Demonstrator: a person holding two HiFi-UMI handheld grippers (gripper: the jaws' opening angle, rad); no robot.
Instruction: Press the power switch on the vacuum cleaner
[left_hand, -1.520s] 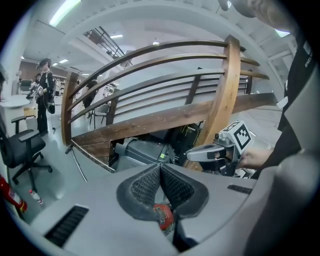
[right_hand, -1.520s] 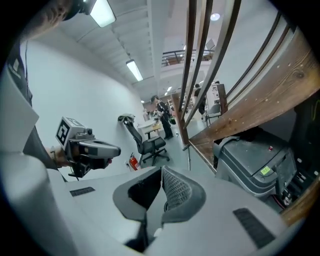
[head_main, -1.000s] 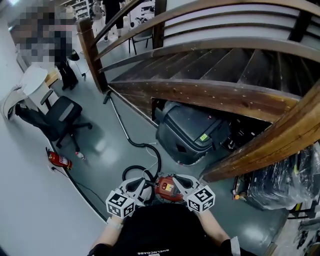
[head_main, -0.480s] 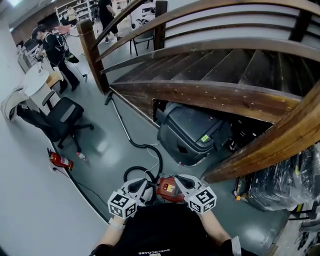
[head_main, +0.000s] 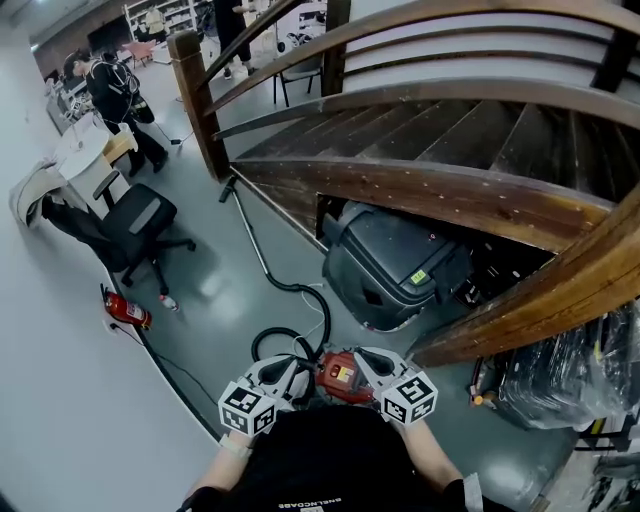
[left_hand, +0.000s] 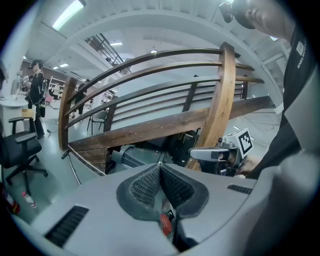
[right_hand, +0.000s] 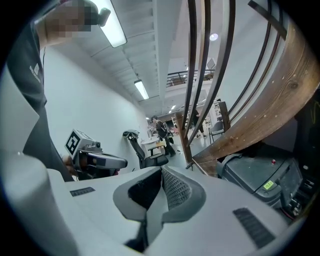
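- Both grippers have their fingers pressed together with nothing between them. In the left gripper view the left gripper's (left_hand: 160, 171) ribbed pads (left_hand: 145, 186) meet along a thin seam, and the right gripper's (right_hand: 161, 173) pads (right_hand: 175, 189) do the same in its own view.
- One red vacuum cleaner (head_main: 338, 376) sits on the grey floor (head_main: 220, 290) right in front of the person. In the head view it lies between the left gripper (head_main: 290, 368) and the right gripper (head_main: 362, 358), which flank it closely. Contact cannot be told from above.
- Only the left gripper view shows a sliver of the vacuum cleaner (left_hand: 165, 225), low down beneath the closed fingers. The right gripper view shows none of it.
- Only the head view shows the black hose (head_main: 285, 342) looping by the vacuum cleaner and running off along the floor, plus a fire extinguisher (head_main: 128, 312) and an office chair (head_main: 135, 222) to the left.
- Each gripper view catches the other gripper beside it: the right gripper (left_hand: 216, 154) in one, the left gripper (right_hand: 97, 160) in the other.
- All three views show a dark grey machine (head_main: 395, 265) parked under the wooden staircase (head_main: 430, 195).
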